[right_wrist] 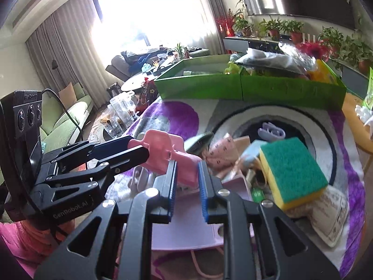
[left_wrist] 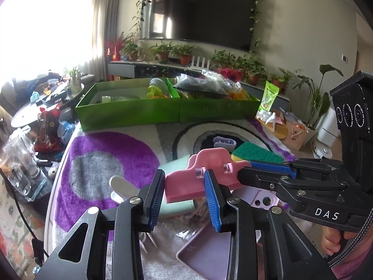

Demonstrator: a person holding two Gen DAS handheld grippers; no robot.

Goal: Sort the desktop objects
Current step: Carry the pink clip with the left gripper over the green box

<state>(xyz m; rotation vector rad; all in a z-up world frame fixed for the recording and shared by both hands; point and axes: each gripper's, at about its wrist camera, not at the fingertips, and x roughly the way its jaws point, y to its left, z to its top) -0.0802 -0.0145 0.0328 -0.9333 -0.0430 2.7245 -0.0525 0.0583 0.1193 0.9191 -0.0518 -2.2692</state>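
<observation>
Both grippers grip the pink clip [left_wrist: 205, 177] above the rug [left_wrist: 112, 154]: left gripper [left_wrist: 184, 193] pinches one end, right gripper [right_wrist: 187, 179] the other; I'd release one side before carrying it to the green box [left_wrist: 167, 112]; keep it level.

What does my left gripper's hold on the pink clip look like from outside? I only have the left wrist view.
Observer: In the right wrist view, the left gripper pinches the pink clip at its lobed end, both fingers closed on it.
Operator: What is the sponge sitting on?
Observer: The sponge rests tilted on a cream printed pouch, which your view hides.
Operator: Anything between clip and sponge?
Observer: A pink patterned fabric piece lies there.
</observation>
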